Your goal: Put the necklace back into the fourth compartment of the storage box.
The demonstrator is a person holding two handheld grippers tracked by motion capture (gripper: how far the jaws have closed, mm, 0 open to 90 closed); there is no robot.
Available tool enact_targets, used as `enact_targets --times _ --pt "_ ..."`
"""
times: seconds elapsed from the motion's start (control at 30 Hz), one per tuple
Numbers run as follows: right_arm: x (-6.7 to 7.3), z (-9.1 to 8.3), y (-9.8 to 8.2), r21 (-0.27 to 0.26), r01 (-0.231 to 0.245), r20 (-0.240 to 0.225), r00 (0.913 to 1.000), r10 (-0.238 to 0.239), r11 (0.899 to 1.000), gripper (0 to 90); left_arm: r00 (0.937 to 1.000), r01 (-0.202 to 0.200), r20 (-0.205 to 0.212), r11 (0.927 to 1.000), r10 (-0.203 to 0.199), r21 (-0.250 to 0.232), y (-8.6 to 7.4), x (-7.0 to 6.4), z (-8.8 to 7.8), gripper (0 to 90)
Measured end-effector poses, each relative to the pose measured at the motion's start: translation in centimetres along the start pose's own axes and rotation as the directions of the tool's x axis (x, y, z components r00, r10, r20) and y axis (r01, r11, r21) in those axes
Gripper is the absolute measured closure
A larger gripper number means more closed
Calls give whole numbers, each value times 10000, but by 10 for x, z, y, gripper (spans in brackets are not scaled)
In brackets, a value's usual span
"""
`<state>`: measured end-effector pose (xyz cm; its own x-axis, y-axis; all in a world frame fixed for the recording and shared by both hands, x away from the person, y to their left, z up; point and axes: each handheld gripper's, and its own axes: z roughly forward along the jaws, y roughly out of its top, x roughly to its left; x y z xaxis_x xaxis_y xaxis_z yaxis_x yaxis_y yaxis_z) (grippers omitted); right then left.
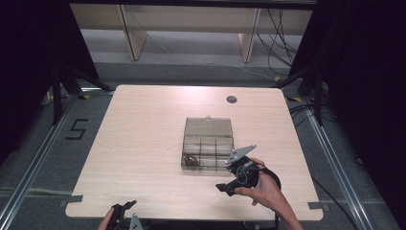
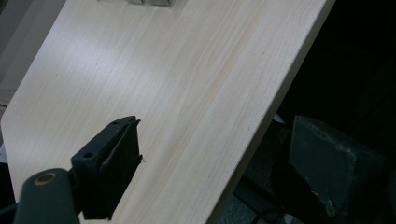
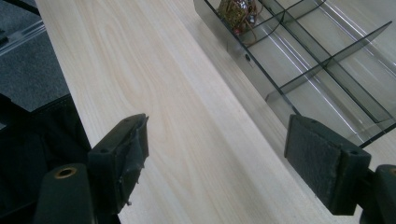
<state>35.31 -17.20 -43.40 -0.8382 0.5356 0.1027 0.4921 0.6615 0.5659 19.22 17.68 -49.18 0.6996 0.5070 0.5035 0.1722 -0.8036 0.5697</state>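
So the left gripper (image 1: 125,209) idles at the bottom left edge of the worktop (image 1: 143,143), jaws apart and empty. Centre frame, the clear compartment box (image 1: 208,146) sits lid-open, presumably for loading; the right gripper (image 1: 225,187) hovers beside it, wide open.

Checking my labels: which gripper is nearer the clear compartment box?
Right. The right gripper hangs open just off the clear compartment box's near edge; the left gripper sits open at the table's near-left edge.
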Motion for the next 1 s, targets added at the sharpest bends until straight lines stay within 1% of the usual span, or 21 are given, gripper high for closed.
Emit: enact_targets --times 0.07,0.1,0.13,0.17,0.23,0.27,0.3,0.33,0.37,0.4,0.63,0.67,0.7,0.73,0.77,0.8,0.83,0.87,0.9,0.93,1.0 --pt "2 1 -2 -102 -213 -4 9998 213 9997 226 10000 40 8 10000 -40 -34 0 0 0 158" --pt "2 1 -2 -102 -213 -4 9998 213 9997 226 10000 40 8 10000 -40 -34 0 0 0 158" --pt "1 0 -3 -25 -2 -67 10000 2 10000 223 10000 6 50 10000 -7 74 0 0 0 158" --pt "3 -2 -4 129 -352 -52 9994 352 9993 223 10000 8 60 10000 -8 89 0 0 0 158" --pt "2 -1 -5 65 -284 -44 9996 284 9996 222 10000 -58 67 9999 57 144 0 0 0 158" --pt "3 -1 -7 -48 -191 -100 9998 191 9998 221 9998 -39 -217 10000 39 20 0 -1 1 158" --pt "4 -1 -8 -79 -342 -18 9994 342 9994 221 9999 -33 -112 10000 34 20 0 -1 1 158" --pt "5 -2 -8 -8 -316 -227 9992 316 9995 219 9999 -20 -133 10000 21 21 0 -1 1 158" --pt "3 -1 -8 -38 4 -163 9999 -4 10000 216 9999 -20 -133 10000 21 21 0 -1 1 158" --pt "5 -2 -9 62 -287 -42 9996 287 9996 216 9999 -33 -157 10000 34 43 0 -2 1 158" --pt "6 0 -14 -2 -353 56 9994 353 9994 209 9999 -99 -89 9999 100 95 0 -1 2 158" --pt "5 1 -14 18 -105 -51 9999 105 9999 210 9999 -105 -132 9999 106 85 0 -1 2 158" --pt "6 3 -16 -66 -272 44 9996 272 9996 212 9999 -24 -110 10000 24 19 0 -2 2 158" --pt "5 3 -16 1 -45 51 10000 45 10000 213 9999 -77 -126 10000 78 63 0 -2 1 158" --pt "7 4 -17 253 -232 180 9996 227 9994 213 9999 -55 -140 10000 56 42 0 -2 1 158" --pt "10 5 -18 257 -396 -33 9992 397 9989 213 10000 -39 -87 10000 40 32 0 -1 1 158" --pt "8 5 -18 268 -176 54 9998 174 9995 214 10000 -39 -87 10000 40 32 0 -1 1 158" --pt "7 7 -19 135 -44 34 10000 44 9999 216 10000 -57 80 9999 56 121 0 0 0 158" --pt "7 7 -19 135 -44 34 10000 44 9999 216 10000 -57 80 9999 56 121 0 0 0 158" --pt "7 7 -20 159 132 59 9999 -133 9998 215 9999 -97 80 9999 97 123 -1 0 2 158" --pt "8 3 -20 319 -98 127 9999 94 9994 214 9999 -102 79 9999 101 115 0 -1 2 158"
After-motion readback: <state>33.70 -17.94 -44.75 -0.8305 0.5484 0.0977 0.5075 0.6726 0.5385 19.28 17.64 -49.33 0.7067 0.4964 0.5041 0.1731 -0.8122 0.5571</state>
